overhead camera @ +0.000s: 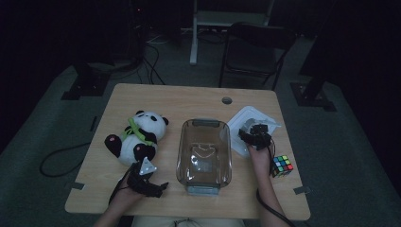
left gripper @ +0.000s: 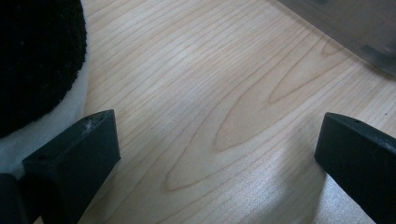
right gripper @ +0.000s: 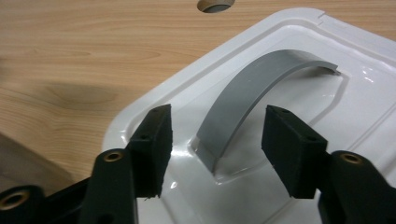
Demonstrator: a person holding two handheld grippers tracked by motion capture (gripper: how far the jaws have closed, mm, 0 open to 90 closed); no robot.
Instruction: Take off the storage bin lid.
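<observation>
Right gripper (right gripper: 215, 135) open astride white lid's (right gripper: 364, 121) grey handle (right gripper: 252, 98) — left gripper (left gripper: 215, 154) open, no writing legible

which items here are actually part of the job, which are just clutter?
In the job:
- white plastic lid with grey arched handle, right gripper open astride the handle
- clear rectangular plastic container, lidless, likely what the lid fits

Lying about:
- black-and-white plush panda, beside the open left gripper
- multicoloured puzzle cube
- light wooden table
</observation>
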